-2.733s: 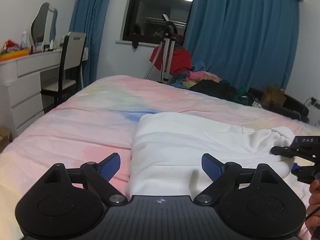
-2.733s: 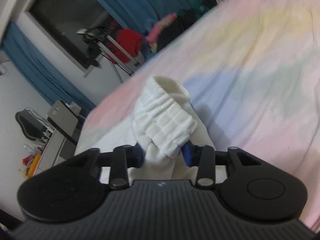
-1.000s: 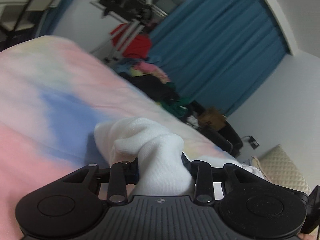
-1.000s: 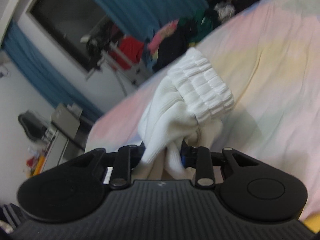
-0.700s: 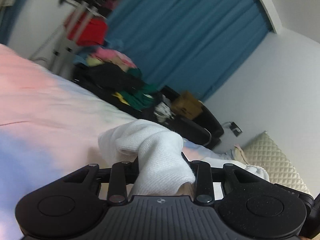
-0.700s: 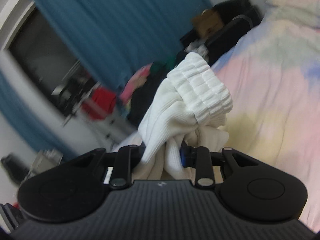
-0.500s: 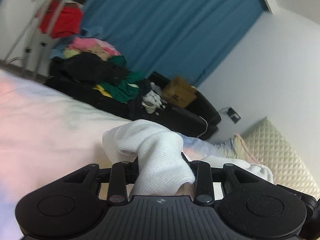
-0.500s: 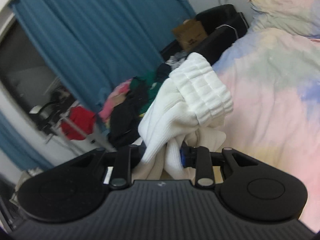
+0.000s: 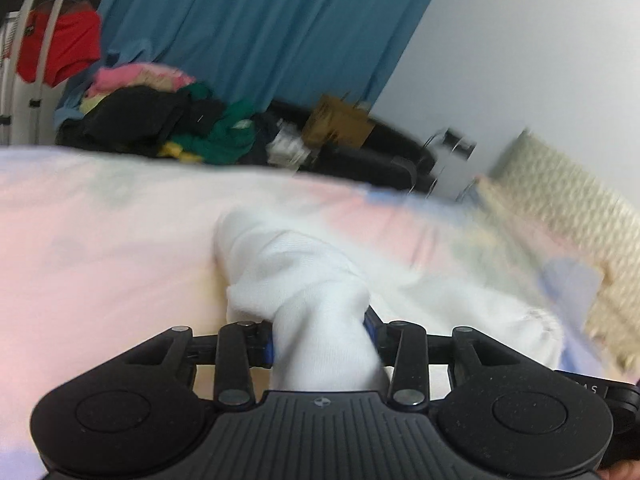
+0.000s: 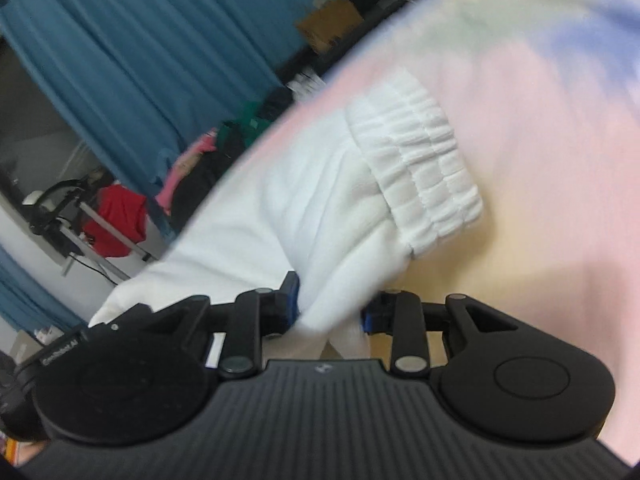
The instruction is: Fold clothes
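A white garment [image 9: 304, 280] with a ribbed elastic waistband [image 10: 420, 176] hangs between both grippers just above the pastel bed cover [image 9: 100, 248]. My left gripper [image 9: 320, 340] is shut on a bunched fold of it, low in the left wrist view. My right gripper [image 10: 330, 308] is shut on the cloth just below the waistband, which sticks up past the fingers. The white fabric stretches away to the left in the right wrist view, towards the other gripper's black body [image 10: 52, 356]. Both views are blurred by motion.
A heap of coloured clothes [image 9: 160, 116] and a brown cardboard box [image 9: 340, 124] lie past the bed's far edge, before blue curtains [image 9: 260, 28]. A red garment [image 9: 60, 48] hangs on a stand at left. A quilted beige headboard [image 9: 568, 208] stands at right.
Both grippers have swung with the white garment towards the head of the bed and come down close to the cover. The grips are unchanged.
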The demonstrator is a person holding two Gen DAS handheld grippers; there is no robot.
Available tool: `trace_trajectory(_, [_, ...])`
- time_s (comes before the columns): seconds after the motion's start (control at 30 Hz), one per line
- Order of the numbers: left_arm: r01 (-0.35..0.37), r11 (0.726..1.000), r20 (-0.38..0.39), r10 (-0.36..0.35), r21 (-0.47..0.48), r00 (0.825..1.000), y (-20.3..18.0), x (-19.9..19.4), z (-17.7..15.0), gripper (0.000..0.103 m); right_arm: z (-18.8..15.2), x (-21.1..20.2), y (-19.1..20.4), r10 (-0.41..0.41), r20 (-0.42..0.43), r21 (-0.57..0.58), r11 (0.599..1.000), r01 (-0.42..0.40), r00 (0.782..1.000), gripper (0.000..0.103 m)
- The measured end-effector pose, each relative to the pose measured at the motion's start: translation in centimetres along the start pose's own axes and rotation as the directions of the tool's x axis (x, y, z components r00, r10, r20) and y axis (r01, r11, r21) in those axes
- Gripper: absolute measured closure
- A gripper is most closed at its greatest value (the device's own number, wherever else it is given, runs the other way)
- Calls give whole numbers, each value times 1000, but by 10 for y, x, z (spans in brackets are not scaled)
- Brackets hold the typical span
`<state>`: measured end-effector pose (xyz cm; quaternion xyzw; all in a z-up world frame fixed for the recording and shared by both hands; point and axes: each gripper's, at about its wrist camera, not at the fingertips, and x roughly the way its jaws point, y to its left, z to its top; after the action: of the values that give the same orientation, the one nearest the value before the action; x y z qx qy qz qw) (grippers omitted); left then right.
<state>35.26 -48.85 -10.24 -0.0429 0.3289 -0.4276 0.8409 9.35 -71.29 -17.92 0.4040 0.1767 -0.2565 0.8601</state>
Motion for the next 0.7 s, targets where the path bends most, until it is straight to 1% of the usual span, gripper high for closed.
trace_trajectory(0.07, [-22,1000,-14,22,11,1000,-1,-7,-6,51,-22,0,-6,-17,9,11,1000,17,1000,64])
trace_trajectory(0.13, [-43,999,-28,44,22,999,-3,-15,-11,46,-20,-10,-1,-57,-6,19,998,57,998,62])
trace_trajectory(0.2, [-64,997,-41,66,33,997,-4,-22,-17,44,-16,-19,6,-97,-23,26,995,97,995,62])
trace_trajectory(0.27, [-85,995,-54,88,45,995,-6,-30,-22,39,-13,-29,12,-137,-41,33,990,138,990,62])
trace_trajectory(0.33, [-100,994,-69,103,42,992,-13,-43,-17,36,-9,-39,18,-176,-58,39,983,178,983,62])
trace_trajectory(0.4, [-109,992,-48,113,64,992,-26,-69,-11,36,-6,-48,24,-215,-76,44,975,219,974,62])
trace_trajectory(0.43, [-114,990,-32,117,80,993,-33,-84,-8,35,-5,-60,30,-213,-63,26,976,215,975,62])
trace_trajectory(0.57, [-133,981,33,129,141,991,-63,-143,3,27,-1,-110,55,-197,-3,-55,979,197,980,62])
trace_trajectory(0.63, [-137,976,62,128,172,990,-78,-173,6,24,3,-138,68,-171,36,-86,981,173,985,62])
trace_trajectory(0.7, [-139,970,98,121,200,988,-94,-207,6,23,2,-167,82,-151,71,-132,978,159,986,62])
